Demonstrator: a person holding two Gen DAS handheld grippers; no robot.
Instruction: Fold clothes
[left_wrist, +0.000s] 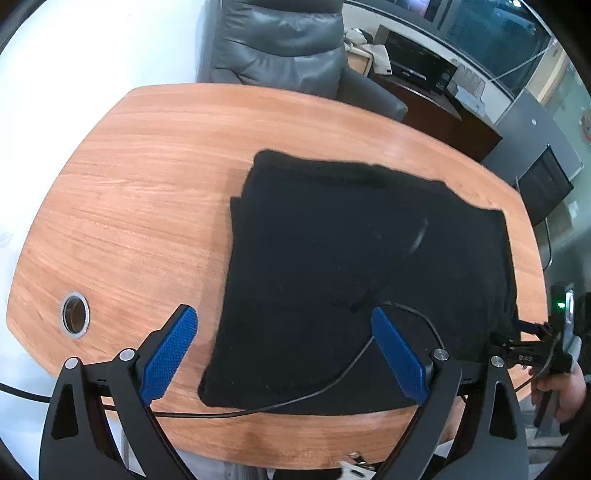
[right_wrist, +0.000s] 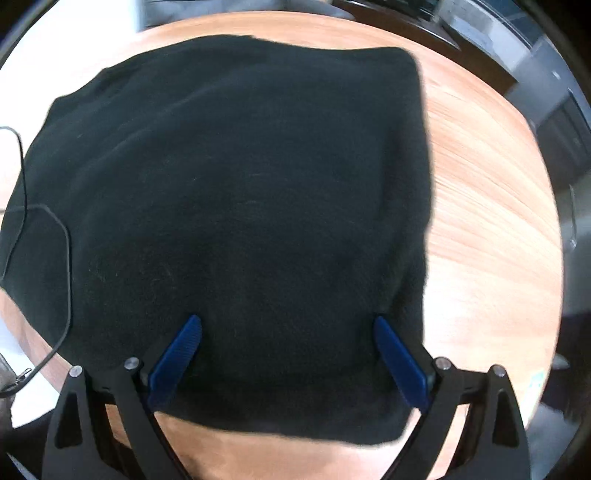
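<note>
Black sweater lies mostly folded on the wooden table. Left gripper and right gripper both hover spread wide, holding nothing. Looks like the next fold needs an edge pinch.

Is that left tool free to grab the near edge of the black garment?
Probably yes: the left tool is open above the black garment, with only a thin cable lying across that edge.

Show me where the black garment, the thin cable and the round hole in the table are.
black garment (left_wrist: 332, 258), left wrist view, middle of cloth.
cable (left_wrist: 332, 380), left wrist view, its curve.
hole (left_wrist: 75, 314), left wrist view, its center.
</note>
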